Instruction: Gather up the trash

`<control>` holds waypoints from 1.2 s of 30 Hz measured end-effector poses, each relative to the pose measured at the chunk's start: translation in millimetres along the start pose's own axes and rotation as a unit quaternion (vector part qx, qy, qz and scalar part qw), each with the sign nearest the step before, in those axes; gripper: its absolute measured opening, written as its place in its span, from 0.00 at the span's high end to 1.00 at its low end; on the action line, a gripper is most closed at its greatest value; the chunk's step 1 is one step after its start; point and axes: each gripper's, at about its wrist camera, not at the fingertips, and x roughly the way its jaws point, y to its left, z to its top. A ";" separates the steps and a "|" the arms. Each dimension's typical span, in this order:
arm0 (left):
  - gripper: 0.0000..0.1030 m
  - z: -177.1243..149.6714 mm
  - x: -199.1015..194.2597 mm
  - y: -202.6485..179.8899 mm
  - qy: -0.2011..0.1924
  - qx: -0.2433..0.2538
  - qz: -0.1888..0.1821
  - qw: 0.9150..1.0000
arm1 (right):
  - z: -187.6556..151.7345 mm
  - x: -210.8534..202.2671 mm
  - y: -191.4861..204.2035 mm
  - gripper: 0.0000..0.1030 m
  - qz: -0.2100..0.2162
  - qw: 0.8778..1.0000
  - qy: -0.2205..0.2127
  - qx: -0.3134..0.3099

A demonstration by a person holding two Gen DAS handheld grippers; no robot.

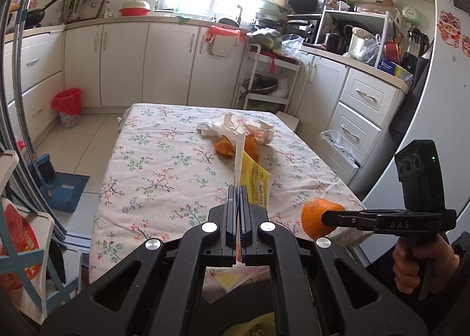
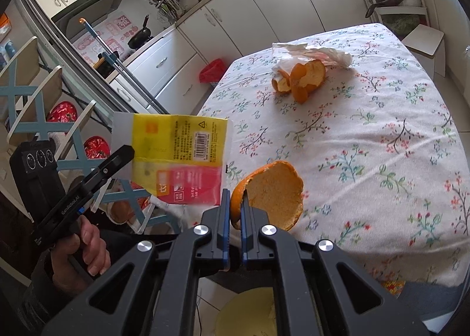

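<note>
Left gripper (image 1: 238, 189) fingers clenched on a yellow wrapper (image 1: 255, 182), pinched at its edge, wrapper held up off the desk (image 1: 152, 165). From the right wrist view the same wrapper (image 2: 179, 157) shows flat: yellow top with barcode, red lower part, white strip on the left side, hanging above the desk's near left corner. Left hand (image 2: 85, 248) grips the handle below.

Right gripper (image 2: 234, 204) fingers grasping an orange peel (image 2: 273, 192), a big cup-shaped piece, pale inside facing the camera, lifted above the near part of the desk. In the left wrist view that peel (image 1: 318, 217) sits in the fingertips at the desk's near right edge, right hand (image 1: 417, 259) on the handle.

Still on the desk: curled orange peel pieces (image 2: 302, 79) toward the far side, touching a crumpled white plastic bag (image 2: 329, 54) just behind them. Desk has a floral cloth.

Red-lined trash bin (image 1: 68, 108) on the floor by the cabinets (image 1: 123, 63), well apart from the desk. Blue dustpan (image 1: 63, 186) on the floor left of the desk. Something yellow and round (image 2: 249, 312) below the right gripper, partly hidden, can't tell what.
</note>
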 end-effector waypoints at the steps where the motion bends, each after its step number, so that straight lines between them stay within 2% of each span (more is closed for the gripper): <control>1: 0.98 -2.1 -1.6 -1.2 0.002 0.001 -0.004 1.000 | -4.3 -1.8 1.6 0.93 0.003 1.000 0.003 -0.001; 6: 0.98 -16.9 -11.8 -12.8 0.018 0.018 -0.033 0.999 | -30.7 -8.4 11.3 0.93 0.012 1.000 0.026 -0.005; 14: 0.98 -59.8 -33.6 -35.4 0.080 0.049 -0.092 0.991 | -83.3 -13.5 21.2 0.93 0.015 0.996 0.082 0.004; 21: 0.98 -104.7 -34.1 -65.9 0.166 0.101 -0.121 0.973 | -122.1 -11.5 35.5 0.93 0.012 0.990 0.139 -0.008; 25: 0.98 -121.1 -24.4 -76.4 0.214 0.117 -0.131 0.961 | -137.9 -7.2 45.7 0.90 -0.016 0.984 0.175 -0.027; 27: 0.98 -127.5 -17.7 -78.8 0.240 0.118 -0.138 0.953 | -145.2 -4.9 49.3 0.81 -0.027 0.980 0.194 -0.032; 28: 0.97 -131.9 -14.2 -81.3 0.252 0.123 -0.138 0.950 | -149.1 -4.9 50.8 0.67 -0.032 0.979 0.200 -0.035; 29: 0.95 -135.1 -11.6 -83.9 0.260 0.127 -0.137 0.947 | -152.3 -5.5 52.6 0.60 -0.039 0.978 0.202 -0.041; 30: 0.91 -137.6 -9.8 -85.9 0.265 0.131 -0.138 0.945 | -154.2 -6.8 55.1 0.60 -0.045 0.977 0.202 -0.048; 32: 0.75 -137.8 -8.1 -87.6 0.265 0.133 -0.135 0.946 | -156.8 -8.8 57.6 0.55 -0.043 0.977 0.202 -0.051; 33: 0.61 -137.5 -8.6 -87.1 0.261 0.132 -0.131 0.947 | -158.5 -10.0 58.2 0.53 -0.042 0.978 0.199 -0.051; 34: 0.53 -136.1 -9.0 -85.4 0.255 0.128 -0.124 0.950 | -159.7 -10.7 56.1 0.52 -0.042 0.978 0.196 -0.051; 36: 0.51 -132.8 -9.7 -81.8 0.246 0.117 -0.117 0.955 | -159.2 -12.7 53.2 0.51 -0.037 0.980 0.189 -0.046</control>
